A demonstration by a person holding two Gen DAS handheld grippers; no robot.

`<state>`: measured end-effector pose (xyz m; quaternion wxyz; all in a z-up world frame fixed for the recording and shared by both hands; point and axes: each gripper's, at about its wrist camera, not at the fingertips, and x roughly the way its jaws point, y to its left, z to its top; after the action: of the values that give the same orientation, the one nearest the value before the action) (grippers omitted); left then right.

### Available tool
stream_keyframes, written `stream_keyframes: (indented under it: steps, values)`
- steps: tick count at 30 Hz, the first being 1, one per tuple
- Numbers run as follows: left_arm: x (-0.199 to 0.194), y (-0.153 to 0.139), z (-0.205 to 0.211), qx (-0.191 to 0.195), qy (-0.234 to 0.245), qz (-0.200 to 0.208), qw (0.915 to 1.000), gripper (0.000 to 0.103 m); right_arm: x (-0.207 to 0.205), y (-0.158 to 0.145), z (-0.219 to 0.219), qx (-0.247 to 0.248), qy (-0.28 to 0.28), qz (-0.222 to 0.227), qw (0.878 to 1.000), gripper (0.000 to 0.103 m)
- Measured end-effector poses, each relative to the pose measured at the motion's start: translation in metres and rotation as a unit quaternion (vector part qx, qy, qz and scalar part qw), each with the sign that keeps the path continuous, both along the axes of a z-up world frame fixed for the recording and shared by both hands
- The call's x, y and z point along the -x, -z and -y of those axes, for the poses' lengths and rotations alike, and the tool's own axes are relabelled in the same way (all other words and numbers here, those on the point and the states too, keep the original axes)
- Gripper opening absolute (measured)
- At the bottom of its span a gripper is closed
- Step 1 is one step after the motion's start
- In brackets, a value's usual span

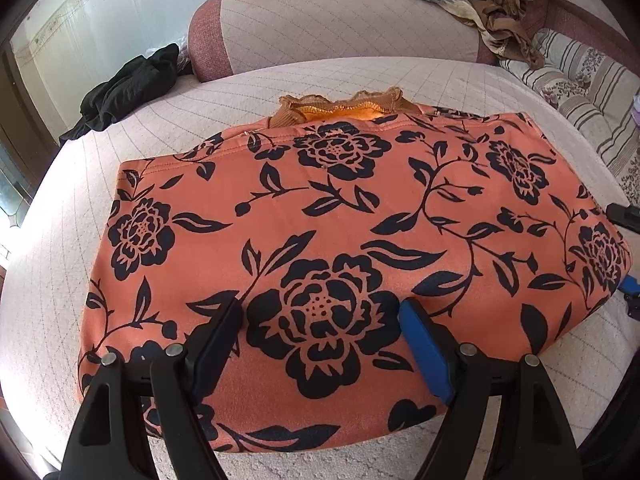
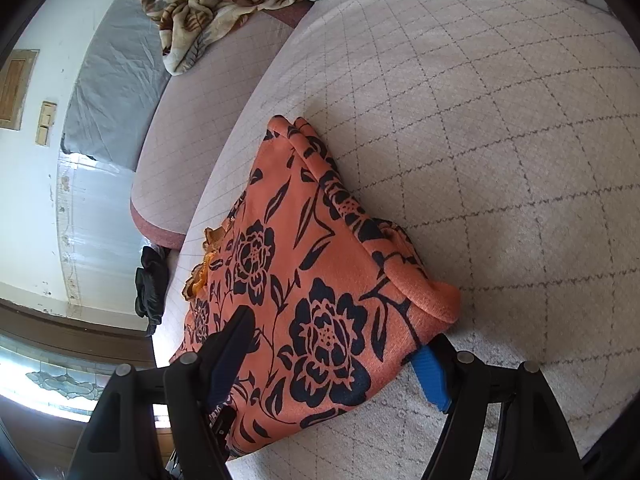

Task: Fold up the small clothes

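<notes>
Your folded orange floral garment (image 1: pixel 340 216) lies flat on the quilted sofa seat (image 1: pixel 60 248). No readable labels or writing. Left gripper (image 1: pixel 322 316): jaws apart over the fabric. Right gripper (image 2: pixel 340 336): jaws apart, straddling the garment's corner w/o clamping.

Both wrist views are bright with daylight — it pours in from the left, where a window (image 2: pixel 52 380) low in the right view is blown out to white. Glare washes the left edge of the bed cover (image 1: pixel 36 280) in the left view. Shadows are soft and short. The centre is sharp; the fisheye bends straight lines strongly, and the corners fall off into black — slightly blurred at the rim.
</notes>
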<state>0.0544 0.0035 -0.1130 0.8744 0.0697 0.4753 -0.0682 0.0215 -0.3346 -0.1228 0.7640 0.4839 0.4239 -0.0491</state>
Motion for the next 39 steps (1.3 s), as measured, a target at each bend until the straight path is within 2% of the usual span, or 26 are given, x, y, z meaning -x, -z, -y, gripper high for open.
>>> stream_keyframes:
  steps: [3,6,8,12,15,17,20,24,27,29,32,34,36,38,39]
  values:
    - [0.001,-0.006,-0.001,0.005,0.0,0.011,0.9999,0.081,0.0,-0.002,-0.001,0.003,0.0,0.0,1.0,0.077]
    - [-0.003,0.009,0.003,-0.012,0.004,-0.009,0.9999,0.081,-0.001,-0.002,-0.002,0.01,-0.002,0.0,1.0,0.077]
    - [0.0,0.008,0.004,-0.018,0.007,-0.001,0.9998,0.081,-0.002,-0.002,-0.002,0.012,-0.002,-0.001,1.0,0.077]
    - [0.0,-0.002,0.002,0.004,0.001,0.007,1.0,0.081,-0.002,-0.003,-0.003,0.016,-0.002,-0.002,1.0,0.076]
    - [-0.003,0.007,0.003,-0.003,0.003,-0.005,1.0,0.081,-0.002,-0.003,-0.003,0.016,-0.001,-0.001,1.0,0.076]
    - [-0.001,0.008,0.006,-0.015,0.009,0.003,0.9998,0.081,-0.002,-0.002,-0.003,0.016,-0.002,-0.003,1.0,0.075]
    - [0.0,0.001,0.004,-0.001,0.004,0.002,1.0,0.081,-0.001,-0.002,-0.002,0.019,-0.002,-0.004,1.0,0.073]
    - [0.004,-0.007,-0.001,0.005,-0.005,0.021,0.9998,0.081,-0.001,-0.003,-0.003,0.024,-0.002,-0.006,1.0,0.071]
    - [0.0,0.007,0.0,-0.003,-0.002,-0.004,1.0,0.081,-0.001,-0.004,-0.003,0.031,-0.004,-0.006,1.0,0.071]
    - [0.003,0.009,0.003,-0.017,0.003,0.007,0.9998,0.082,-0.001,-0.003,-0.004,0.032,-0.004,-0.008,0.999,0.071]
    - [0.004,-0.002,0.003,0.0,0.004,0.015,0.9999,0.081,-0.002,-0.005,-0.005,0.04,-0.008,-0.009,0.999,0.071]
    - [0.005,-0.007,0.003,-0.006,0.004,0.026,0.9996,0.081,-0.001,-0.005,-0.004,0.039,-0.008,-0.009,0.999,0.071]
    - [0.004,-0.003,0.001,-0.007,0.001,0.019,0.9998,0.081,-0.001,-0.004,-0.004,0.036,-0.005,-0.008,0.999,0.07]
    - [0.001,0.01,0.002,-0.017,0.002,-0.006,0.9998,0.082,-0.002,-0.005,-0.003,0.038,-0.008,-0.008,0.999,0.07]
    - [0.002,0.011,0.004,-0.025,0.007,0.003,0.9997,0.082,-0.002,-0.005,-0.003,0.039,-0.008,-0.008,0.999,0.067]
